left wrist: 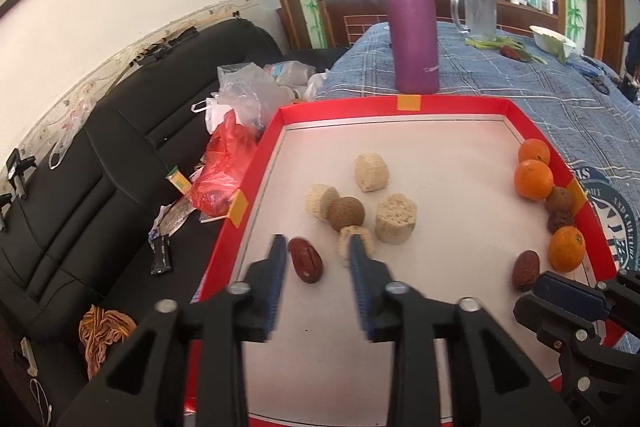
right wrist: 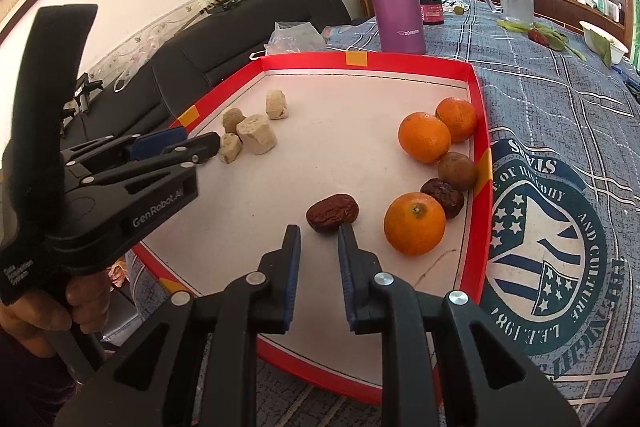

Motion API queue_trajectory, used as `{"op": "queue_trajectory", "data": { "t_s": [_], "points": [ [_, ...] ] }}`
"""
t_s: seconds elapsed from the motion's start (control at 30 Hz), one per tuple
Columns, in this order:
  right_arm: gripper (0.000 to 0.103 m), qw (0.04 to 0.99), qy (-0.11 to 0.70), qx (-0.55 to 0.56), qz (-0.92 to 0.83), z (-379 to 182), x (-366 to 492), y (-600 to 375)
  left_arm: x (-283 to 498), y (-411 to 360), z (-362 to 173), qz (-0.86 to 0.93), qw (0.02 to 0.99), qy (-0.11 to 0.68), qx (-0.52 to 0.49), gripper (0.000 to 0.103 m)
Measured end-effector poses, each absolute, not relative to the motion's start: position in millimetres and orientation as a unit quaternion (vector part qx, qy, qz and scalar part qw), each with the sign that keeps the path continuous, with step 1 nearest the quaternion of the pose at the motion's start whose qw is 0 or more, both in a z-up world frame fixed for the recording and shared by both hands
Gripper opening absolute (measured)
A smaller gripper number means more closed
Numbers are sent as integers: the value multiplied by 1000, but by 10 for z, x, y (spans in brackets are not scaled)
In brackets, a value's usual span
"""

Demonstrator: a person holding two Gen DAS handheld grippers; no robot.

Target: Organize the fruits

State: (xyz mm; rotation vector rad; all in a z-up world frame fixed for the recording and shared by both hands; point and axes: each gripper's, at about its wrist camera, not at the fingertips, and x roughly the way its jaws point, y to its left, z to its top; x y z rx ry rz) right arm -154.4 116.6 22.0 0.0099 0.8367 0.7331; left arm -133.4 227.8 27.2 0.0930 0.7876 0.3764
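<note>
— How far along would you say they are with sorting the fruit?

— Partway. Look at the red tray point(right wrist: 478, 115) on the bench: along its right wall, about three o'clock, there's already a cluster. Three oranges point(right wrist: 424, 137), a brown round fruit point(right wrist: 457, 171) and a dark date point(right wrist: 443, 197), all touching or just beside one another.

— And the rest?

— A second date point(right wrist: 332, 213) lies apart from that cluster, toward six o'clock, just ahead of the right claw point(right wrist: 319, 229). That claw is released, jaws parted, holding nothing.

— The left side?

— The left claw point(left wrist: 316, 243) is also released and empty, hovering over the tray's nine o'clock side. A reddish date point(left wrist: 306, 261) sits between its jaws' tips, nearer the left one. Beyond it there's another brown round fruit point(left wrist: 346, 213) sitting in among four pale crumbly blocks point(left wrist: 396, 218).

— So what's left?

— My guess: the two stray dates and that brown fruit need to join the group on the right. Whether the pale blocks count as sorted, I can't tell.
</note>
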Motion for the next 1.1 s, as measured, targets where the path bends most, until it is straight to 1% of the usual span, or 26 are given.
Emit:
{"op": "queue_trajectory", "data": {
  "t_s": [0.03,0.07,0.1,0.17,0.23,0.4,0.47,0.53,0.6,0.63,0.8,0.93,1.1],
  "points": [
    [21,848,396,8,351,221,-1542,1155,-1336,2289,275,186,905,381,43,56],
    [21,847,396,11,353,222,-1539,1144,-1338,2300,278,189,904,380,41,59],
    [21,846,396,15,356,223,-1538,1134,-1336,2308,272,189,904,383,37,63],
    [21,846,394,19,360,225,-1543,1119,-1336,2309,264,188,904,383,35,64],
    [22,845,392,19,362,227,-1548,1112,-1331,2287,261,188,903,384,38,69],
    [27,844,383,34,375,245,-1568,1053,-1326,2242,249,186,902,388,43,71],
    [30,845,377,42,378,258,-1576,1021,-1339,2241,264,189,902,385,43,74],
    [32,846,372,50,380,268,-1578,993,-1355,2246,295,193,904,378,43,78],
    [43,851,367,60,372,279,-1575,952,-1375,2260,335,198,907,370,39,78],
    [53,851,366,69,369,281,-1565,926,-1388,2270,359,202,908,365,38,79],
    [58,860,348,116,354,307,-1523,772,-1441,2294,428,201,917,344,21,80],
    [66,873,334,116,337,330,-1539,751,-1499,2270,475,189,926,326,6,81],
    [67,881,323,116,327,347,-1550,724,-1565,2240,571,179,936,304,-9,84]
  ]
}}
